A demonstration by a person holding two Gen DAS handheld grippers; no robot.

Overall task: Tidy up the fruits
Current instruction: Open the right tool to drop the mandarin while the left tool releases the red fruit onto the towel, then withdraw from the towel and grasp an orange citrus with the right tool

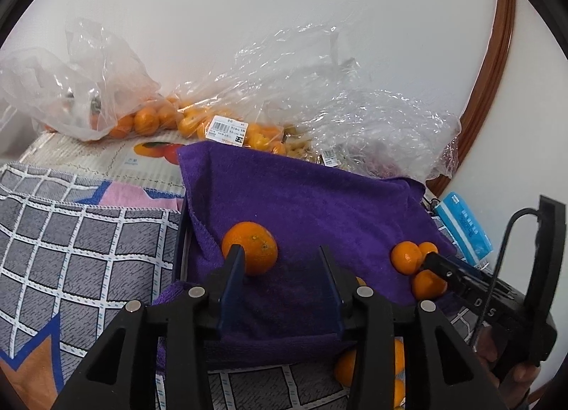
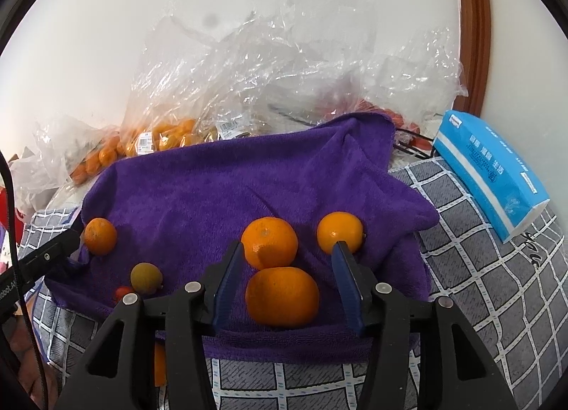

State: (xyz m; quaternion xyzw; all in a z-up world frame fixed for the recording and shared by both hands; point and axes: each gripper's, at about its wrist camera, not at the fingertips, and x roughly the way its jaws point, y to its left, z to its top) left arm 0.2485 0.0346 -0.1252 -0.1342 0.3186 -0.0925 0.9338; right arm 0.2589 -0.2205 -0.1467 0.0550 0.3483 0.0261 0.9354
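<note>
Both tools stand open over a purple towel (image 2: 220,179) that is draped over something boxy on a checked cloth (image 2: 490,289); what lies under the towel cannot be told.

The right tool (image 2: 287,268) has its blue pads apart on either side of a big orange (image 2: 282,296), and neither pad presses on it. A second orange (image 2: 269,241) sits just behind the first, touching or nearly so, and a third orange (image 2: 339,232) lies right at the tip of the right-hand pad. If that tool closes or pushes forward from here, the pad could nudge the third orange sideways, or the near orange could shove the one behind it, and round fruit on a soft, sloping towel is likely to roll.

The left tool (image 1: 280,260) is also open with nothing between its pads; a lone orange (image 1: 250,248) sits against the outside of its left pad, at the towel's left side. A closing move would likely miss it or knock it toward the towel's left edge.

In the right wrist view a small greenish-brown fruit (image 2: 146,278) and a little red fruit (image 2: 122,292) lie near the towel's near-left edge, close enough that a bump might send them off onto the cloth.

Far behind, clear plastic bags (image 2: 248,65) hold more oranges; loose plastic could snag a tool that reaches in. A blue tissue pack (image 2: 493,168) lies at the right, well apart.
</note>
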